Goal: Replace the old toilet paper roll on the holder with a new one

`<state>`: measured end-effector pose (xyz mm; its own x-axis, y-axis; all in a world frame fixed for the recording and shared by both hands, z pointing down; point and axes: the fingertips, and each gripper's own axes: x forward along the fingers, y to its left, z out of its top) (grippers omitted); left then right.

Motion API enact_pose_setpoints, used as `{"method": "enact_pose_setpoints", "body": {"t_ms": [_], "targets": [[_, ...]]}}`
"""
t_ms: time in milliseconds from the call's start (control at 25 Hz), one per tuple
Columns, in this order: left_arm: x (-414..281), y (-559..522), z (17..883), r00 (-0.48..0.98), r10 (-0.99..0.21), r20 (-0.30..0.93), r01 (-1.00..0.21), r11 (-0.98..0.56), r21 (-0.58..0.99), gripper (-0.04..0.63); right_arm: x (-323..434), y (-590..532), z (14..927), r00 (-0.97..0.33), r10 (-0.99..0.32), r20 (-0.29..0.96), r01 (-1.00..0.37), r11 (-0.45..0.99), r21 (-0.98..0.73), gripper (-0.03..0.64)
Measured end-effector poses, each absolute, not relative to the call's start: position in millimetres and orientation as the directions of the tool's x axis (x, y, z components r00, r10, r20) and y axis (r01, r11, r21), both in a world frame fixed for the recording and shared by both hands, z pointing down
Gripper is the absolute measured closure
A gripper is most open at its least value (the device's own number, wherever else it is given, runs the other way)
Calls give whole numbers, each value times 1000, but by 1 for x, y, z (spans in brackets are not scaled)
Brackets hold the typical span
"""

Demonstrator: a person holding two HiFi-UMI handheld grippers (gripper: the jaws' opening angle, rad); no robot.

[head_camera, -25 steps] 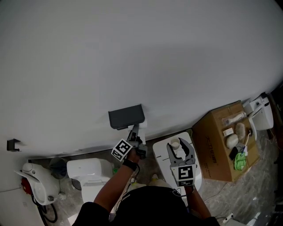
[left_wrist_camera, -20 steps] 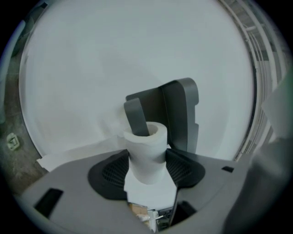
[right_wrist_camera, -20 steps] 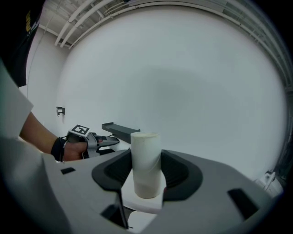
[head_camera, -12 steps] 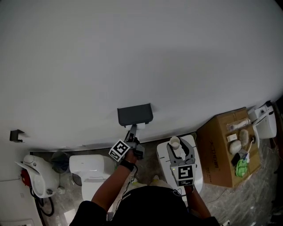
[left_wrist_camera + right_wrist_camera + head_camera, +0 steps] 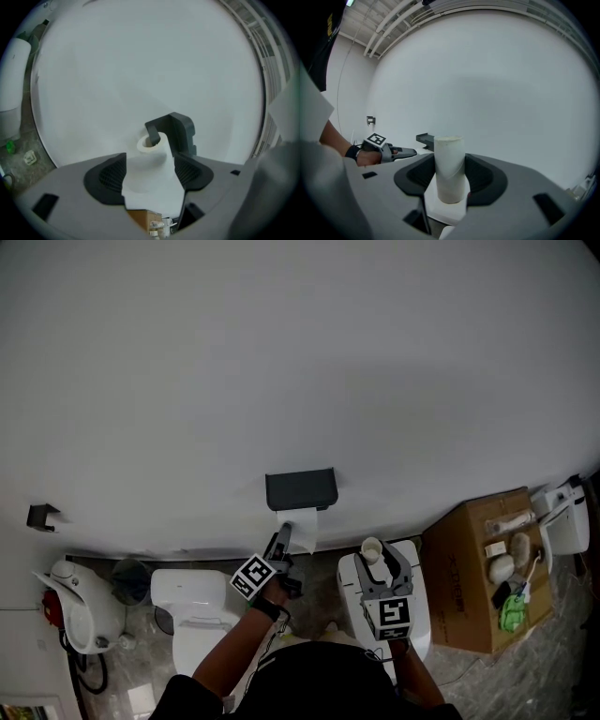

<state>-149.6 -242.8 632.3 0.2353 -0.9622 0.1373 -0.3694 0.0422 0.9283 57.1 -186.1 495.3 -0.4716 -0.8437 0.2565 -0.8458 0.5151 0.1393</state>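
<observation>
Item: new roll (image 5: 157, 151), seated on holder (image 5: 182, 129), at twelve o'clock from my left gripper (image 5: 150, 164). I judge it soft, light and crushable, best held across its sides. Left jaws are opening, loose tail between them. Right gripper (image 5: 450, 176) pinches stiff cardboard core (image 5: 449, 154) upright.

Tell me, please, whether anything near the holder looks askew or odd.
Nothing looks damaged. The roll on the holder has a loose tail drawn out to the left tongs, lying between their opening jaws. The right tongs grip a bare tube upright.
</observation>
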Motion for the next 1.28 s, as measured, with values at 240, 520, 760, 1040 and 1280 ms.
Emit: {"method": "enact_pose_setpoints", "body": {"t_ms": [240, 520, 760, 1040, 1280], "targets": [[-211, -212, 603, 135, -980, 149, -612, 36, 790, 350, 51, -187, 492, -513, -835, 200, -845, 532, 49, 421], [-267, -185, 526, -56, -994, 94, -906, 91, 413, 571, 23, -186, 489, -562, -801, 205, -808, 585, 70, 422], [-279, -166, 479, -108, -993, 54, -988, 113, 102, 583, 11, -189, 474, -579, -795, 179, -794, 600, 97, 423], [-259, -158, 454, -91, -996, -9, -981, 91, -170, 583, -7, -191, 450, -602, -789, 122, -778, 614, 129, 425], [-249, -157, 452, -31, -999, -14, -994, 32, -102, 583, -2, -190, 446, -585, -804, 107, -801, 593, 80, 428]]}}
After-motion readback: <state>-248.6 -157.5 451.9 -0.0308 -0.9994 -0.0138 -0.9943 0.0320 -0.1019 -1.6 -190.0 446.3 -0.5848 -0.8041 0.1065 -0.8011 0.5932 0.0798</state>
